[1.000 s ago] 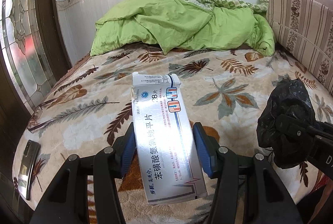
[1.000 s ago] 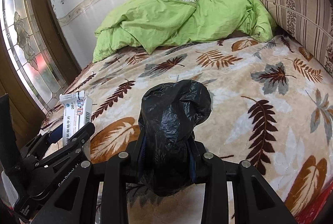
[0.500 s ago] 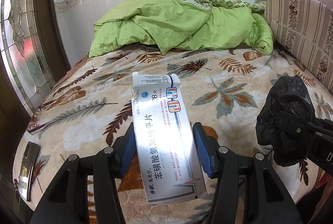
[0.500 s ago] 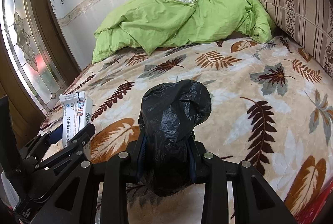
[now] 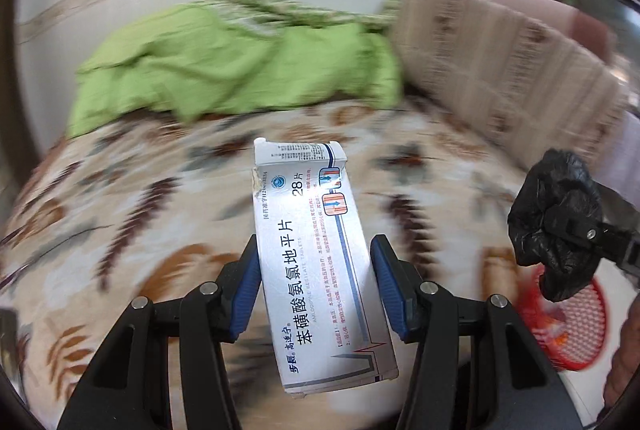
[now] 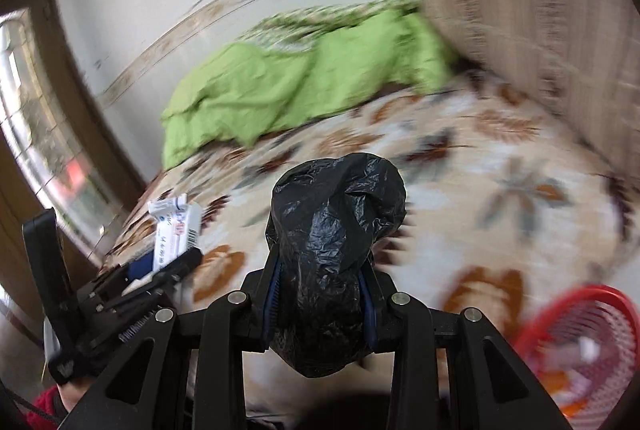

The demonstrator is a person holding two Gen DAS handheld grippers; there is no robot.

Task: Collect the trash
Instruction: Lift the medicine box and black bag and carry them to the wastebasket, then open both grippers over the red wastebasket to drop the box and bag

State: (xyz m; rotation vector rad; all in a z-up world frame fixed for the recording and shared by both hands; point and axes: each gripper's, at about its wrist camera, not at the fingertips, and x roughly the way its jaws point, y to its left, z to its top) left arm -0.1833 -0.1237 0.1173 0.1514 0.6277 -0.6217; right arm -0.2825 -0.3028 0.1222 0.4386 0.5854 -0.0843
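My left gripper (image 5: 314, 274) is shut on a white medicine box (image 5: 316, 250) with blue print, held above the bed. The box also shows at the left of the right wrist view (image 6: 176, 234). My right gripper (image 6: 322, 290) is shut on a crumpled black plastic bag (image 6: 332, 242); the bag also shows at the right of the left wrist view (image 5: 556, 226). A red mesh trash basket (image 6: 588, 342) sits low at the right, also in the left wrist view (image 5: 576, 326), below the bag.
The bed has a leaf-patterned blanket (image 5: 140, 198), a green quilt (image 5: 232, 62) at its far end and a striped cushion (image 5: 500, 70) on the right. A window (image 6: 36, 134) is at the left. The background is motion-blurred.
Both grippers have swung to the right with their loads; the red basket has come into view at the lower right. The grips have not changed.
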